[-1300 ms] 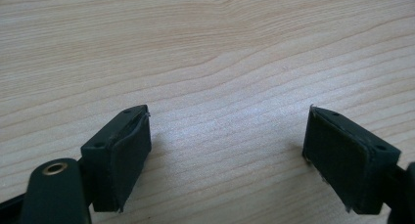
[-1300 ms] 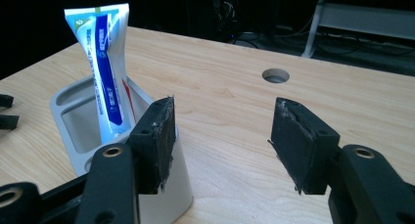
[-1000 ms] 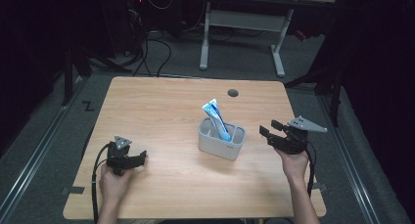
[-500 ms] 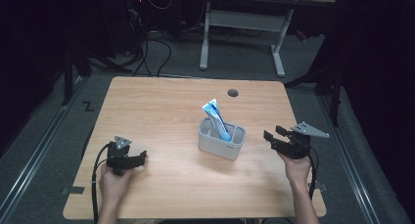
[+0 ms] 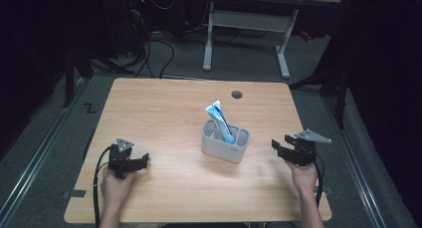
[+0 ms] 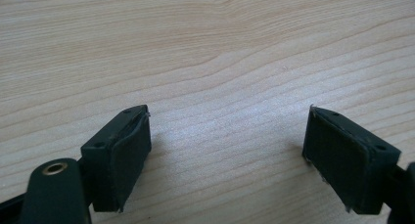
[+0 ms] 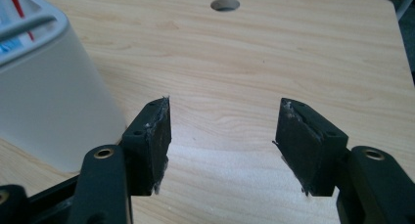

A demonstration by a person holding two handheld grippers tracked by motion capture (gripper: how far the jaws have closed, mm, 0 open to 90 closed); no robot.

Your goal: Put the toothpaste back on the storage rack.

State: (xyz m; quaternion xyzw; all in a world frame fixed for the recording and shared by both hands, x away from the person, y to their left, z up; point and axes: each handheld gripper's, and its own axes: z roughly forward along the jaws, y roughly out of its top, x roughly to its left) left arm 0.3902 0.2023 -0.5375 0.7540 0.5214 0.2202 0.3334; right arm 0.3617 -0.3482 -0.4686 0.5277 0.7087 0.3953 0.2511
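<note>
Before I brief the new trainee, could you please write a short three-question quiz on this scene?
1. True or false: the tube lies flat on the table.
2. Which gripper is nearer the caddy: A) left B) right?
3. Fill in: both grippers are ____ and hold nothing.

Key
1. False: it stands tilted in the caddy.
2. B
3. open

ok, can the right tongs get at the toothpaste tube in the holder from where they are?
Probably yes. The right tongs are open beside the grey holder, with bare table between. The tube sticks up above the rim, free to grab.
</note>
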